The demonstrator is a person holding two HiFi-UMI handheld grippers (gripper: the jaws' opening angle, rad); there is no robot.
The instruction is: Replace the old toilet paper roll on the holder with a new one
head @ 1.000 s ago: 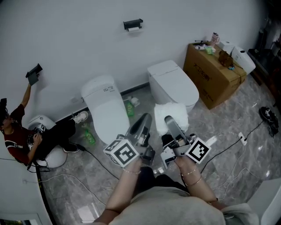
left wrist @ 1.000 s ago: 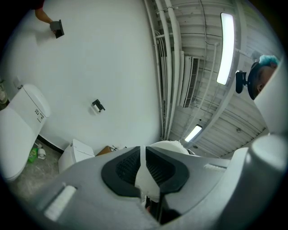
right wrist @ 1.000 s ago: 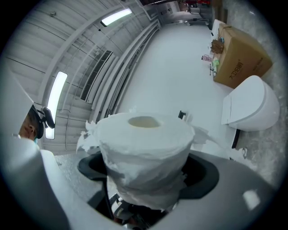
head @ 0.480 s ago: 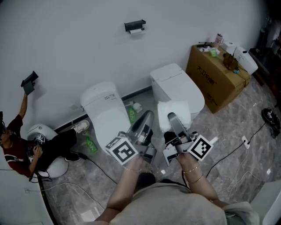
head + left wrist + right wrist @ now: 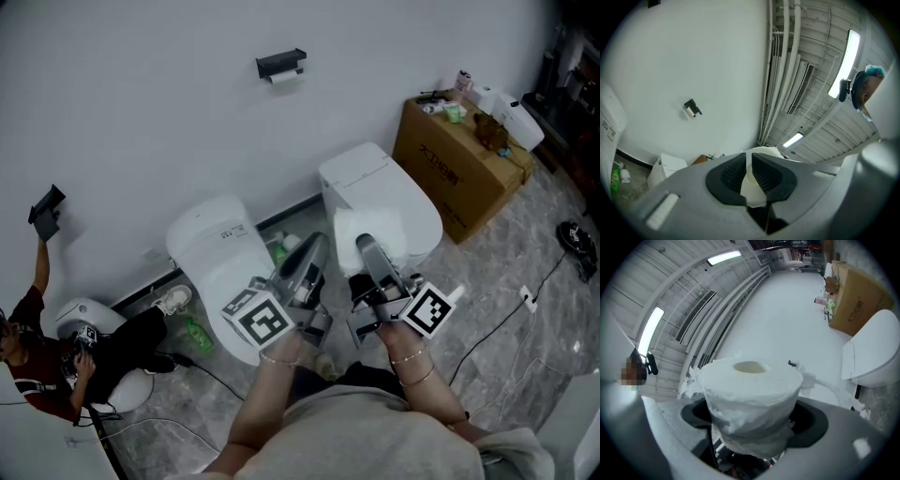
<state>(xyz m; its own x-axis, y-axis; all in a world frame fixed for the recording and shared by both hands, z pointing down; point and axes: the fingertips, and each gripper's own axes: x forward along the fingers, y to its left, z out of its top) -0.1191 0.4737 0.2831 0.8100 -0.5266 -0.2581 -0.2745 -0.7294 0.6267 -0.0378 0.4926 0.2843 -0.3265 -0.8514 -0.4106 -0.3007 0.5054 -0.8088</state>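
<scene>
Your right tool is clamped around the new toilet paper roll. Your left tool, just beside it at 9 o'clock, is closed, pinching a thin fold of white paper. The black wall holder with the old roll sits well apart, between 11 and 12 o'clock.

Bright strip lights, fisheye edges, prob. soft.
</scene>
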